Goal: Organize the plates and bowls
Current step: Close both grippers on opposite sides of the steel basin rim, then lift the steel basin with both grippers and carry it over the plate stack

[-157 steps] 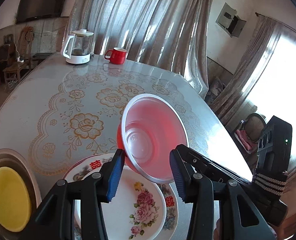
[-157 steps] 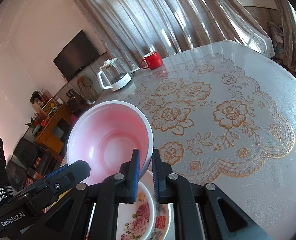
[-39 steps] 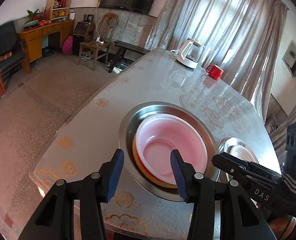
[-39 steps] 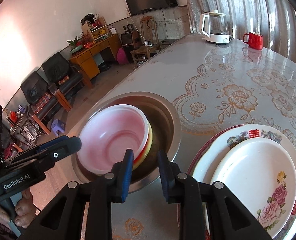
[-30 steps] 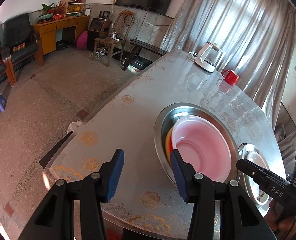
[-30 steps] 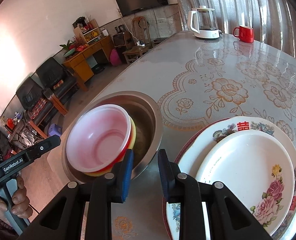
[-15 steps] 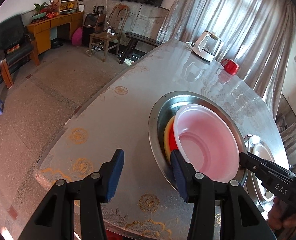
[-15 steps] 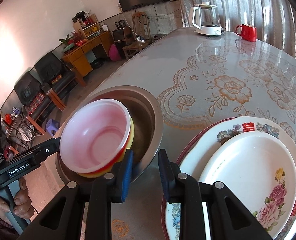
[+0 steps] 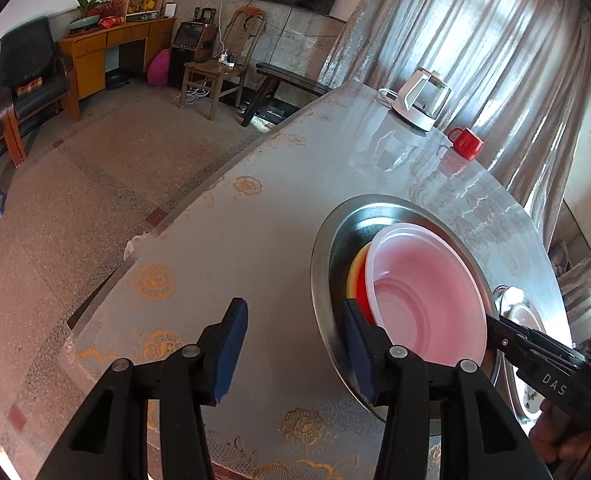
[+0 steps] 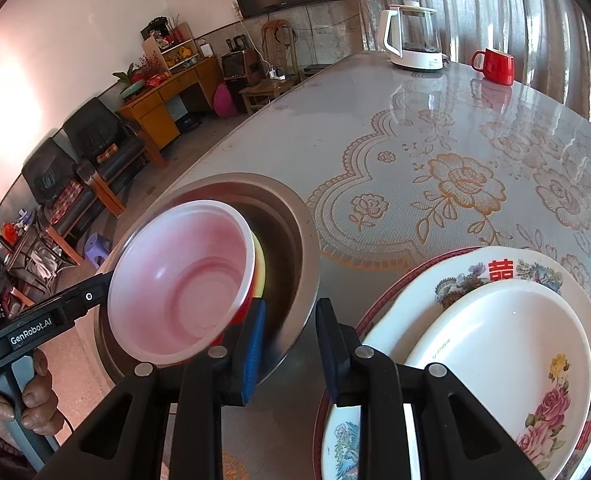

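Now, from the left wrist view, the steel basin (image 9: 323,248) sits close to the near edge of the table (image 9: 263,216), with bare tablecloth stretching left of it toward the floor side. The pink bowl (image 9: 427,296) lies nested on a yellow bowl (image 9: 353,268) inside the basin, tilted toward the basin's right wall. The left gripper (image 9: 295,344) hangs with its jaws wide apart and holding nothing; its right finger reaches over the basin's near rim just beside the bowl stack, its left finger over bare cloth. Compared with half a second ago, the basin has slid further right in this view.

From the right wrist view, the right gripper (image 10: 289,344) stands parted and empty, its left finger over the basin's rim (image 10: 307,240), its right finger beside the large patterned plate (image 10: 503,264). A smaller floral plate (image 10: 507,344) rests on that plate. The kettle (image 10: 413,40) and red mug (image 10: 495,66) stand well apart at the far edge, open cloth between. The jaws look a little wider than before.
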Motion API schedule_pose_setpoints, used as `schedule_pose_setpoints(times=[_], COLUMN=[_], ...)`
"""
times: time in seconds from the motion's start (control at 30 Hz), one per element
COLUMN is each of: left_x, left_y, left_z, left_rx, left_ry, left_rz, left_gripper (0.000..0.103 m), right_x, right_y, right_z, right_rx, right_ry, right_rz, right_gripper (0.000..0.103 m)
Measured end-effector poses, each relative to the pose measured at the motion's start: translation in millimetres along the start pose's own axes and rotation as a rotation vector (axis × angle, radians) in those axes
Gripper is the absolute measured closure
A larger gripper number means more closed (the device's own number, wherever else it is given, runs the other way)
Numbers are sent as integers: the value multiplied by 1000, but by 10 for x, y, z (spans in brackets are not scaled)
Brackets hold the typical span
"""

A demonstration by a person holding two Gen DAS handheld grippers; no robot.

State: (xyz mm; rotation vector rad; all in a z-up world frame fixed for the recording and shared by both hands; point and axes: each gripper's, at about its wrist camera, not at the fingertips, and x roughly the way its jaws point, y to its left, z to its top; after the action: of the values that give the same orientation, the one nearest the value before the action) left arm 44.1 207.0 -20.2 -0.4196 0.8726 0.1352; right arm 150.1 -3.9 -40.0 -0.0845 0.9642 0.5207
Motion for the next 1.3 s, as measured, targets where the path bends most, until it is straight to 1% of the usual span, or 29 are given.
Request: schedule_pose_setpoints(times=[0.17,0.3,0.4,0.5,0.53,0.57,0.67,0.77,0.87,0.97,1.13,1.3], left_x=[78,66,53,27,13,-2,-21,-9,2,-6,-55,-80], left_y=[-2,-8,5,-27,-49,-76,-109,-75,-82,-101,-69,-70], left_z=[35,7,-7,-20,-25,-34,-46,-30,-23,-35,-92,-131], left_rx=[-10,7,0,16,27,41,65,51,50,58,41,39], left_ry=[17,1,-6,-22,-27,-33,-46,-45,-46,-53,-45,-43], left_rz=[-4,-19,-48,-73,-84,-89,-73,-92,-86,-80,-127,-122], left_gripper=[55,59,65,76,83,88,88,88,88,88,88,88], right_x=[48,67,70,70,73,74,77,79,93,92,71,40], right_y=[-1,-8,-8,-8,-4,-4,18,34,6,24,8,17], right_z=[33,39,46,47,45,47,52,53,68,65,42,16], right_rx=[-6,-14,-18,-23,-23,-22,-25,-36,-31,-34,-20,-18], right_ry=[5,5,3,-1,-2,-2,-1,-4,-5,-4,0,0], right_rz=[-16,-20,-21,-25,-25,-25,-21,-25,-13,-23,-24,-18], right_gripper=[78,78,78,78,78,79,84,84,84,84,85,85])
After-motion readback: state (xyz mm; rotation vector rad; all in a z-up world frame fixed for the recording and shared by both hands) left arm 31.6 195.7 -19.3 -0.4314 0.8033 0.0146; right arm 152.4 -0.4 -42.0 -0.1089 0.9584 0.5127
